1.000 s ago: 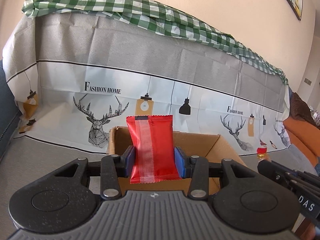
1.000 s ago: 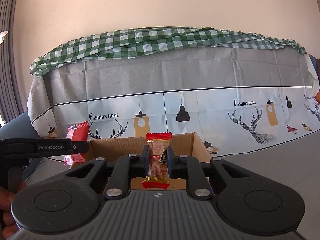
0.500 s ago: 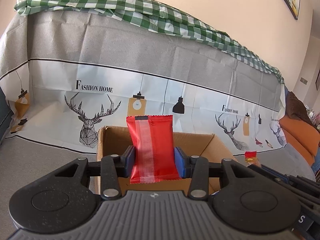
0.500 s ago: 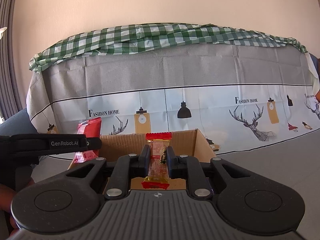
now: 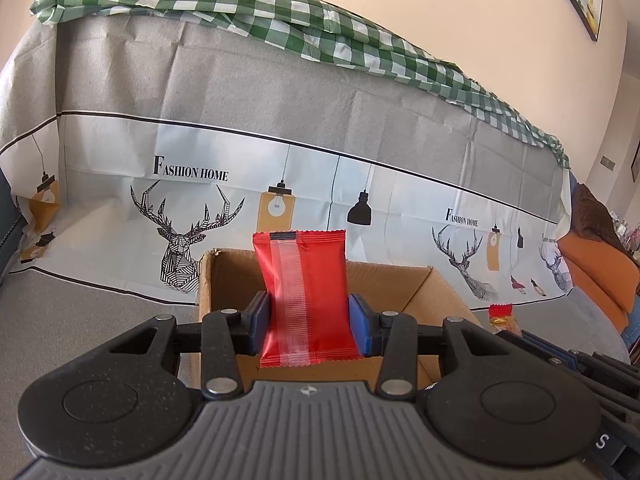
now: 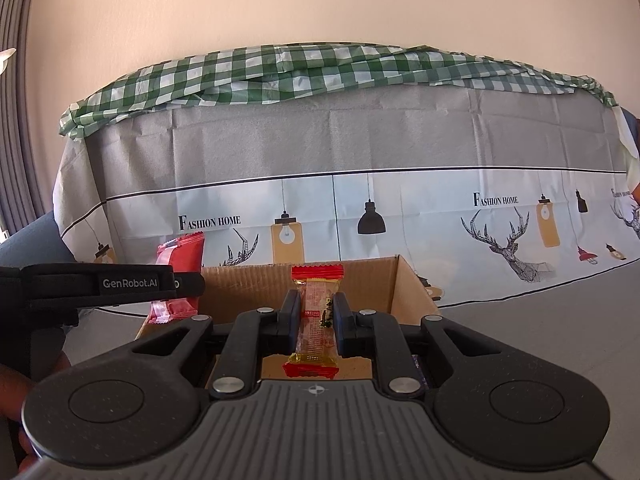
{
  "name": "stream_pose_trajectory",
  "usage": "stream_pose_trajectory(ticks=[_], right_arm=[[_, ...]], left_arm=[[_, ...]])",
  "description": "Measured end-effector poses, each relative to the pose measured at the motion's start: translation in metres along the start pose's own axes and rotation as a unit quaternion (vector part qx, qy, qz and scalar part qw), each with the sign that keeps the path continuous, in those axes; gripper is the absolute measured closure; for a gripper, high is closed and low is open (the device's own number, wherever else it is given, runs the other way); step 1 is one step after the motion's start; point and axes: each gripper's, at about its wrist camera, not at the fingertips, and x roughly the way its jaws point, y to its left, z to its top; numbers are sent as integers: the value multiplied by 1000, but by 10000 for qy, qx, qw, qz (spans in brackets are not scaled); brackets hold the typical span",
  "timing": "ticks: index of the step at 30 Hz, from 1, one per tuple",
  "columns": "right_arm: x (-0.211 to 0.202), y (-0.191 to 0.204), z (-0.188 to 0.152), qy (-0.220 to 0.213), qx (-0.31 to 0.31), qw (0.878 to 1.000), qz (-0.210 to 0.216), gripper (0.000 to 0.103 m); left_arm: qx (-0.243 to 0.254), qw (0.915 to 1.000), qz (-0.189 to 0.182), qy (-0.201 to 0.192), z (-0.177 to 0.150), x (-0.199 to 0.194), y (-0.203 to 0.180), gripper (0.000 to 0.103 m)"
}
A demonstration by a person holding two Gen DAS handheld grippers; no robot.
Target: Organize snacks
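Observation:
In the left wrist view my left gripper [image 5: 308, 320] is shut on a red snack packet [image 5: 306, 292], held upright between the blue pads over the near edge of an open cardboard box [image 5: 206, 292]. The right wrist view shows my right gripper [image 6: 317, 320] shut on a slim yellow candy bar with red ends [image 6: 318, 312], also upright above the same box [image 6: 360, 265]. The red packet [image 6: 180, 256] and the left gripper's fingers [image 6: 188, 282] show at the box's left edge. The candy bar [image 5: 502, 315] peeks in at the right of the left view.
The box stands on a grey seat in front of a backrest draped with a printed deer-and-lamp cloth [image 5: 320, 184] and a green checked cloth [image 6: 320, 72]. An orange cushion [image 5: 600, 276] lies at the far right. A person's hand [image 6: 8, 392] holds the left gripper.
The left view swung slightly, so the box now sits a little further left in it. In the right view the red packet edged towards the box. Both grips are unchanged.

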Motion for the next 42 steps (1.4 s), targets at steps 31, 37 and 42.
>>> stream_pose_trajectory(ticks=[31,37,42], right_arm=[[7,0,-4,165,-27,9999,23,82],[8,-10,-4,225,190,9992,-253,30],[6,-13,-3,216,207,9990,-330,17]], left_arm=[[-67,9979,-590,-270,8,-14,-3,41],[51,9970,-648,-425,10,-21,-5,32],[175,9962,-648,-563,13,-29,-7,18]])
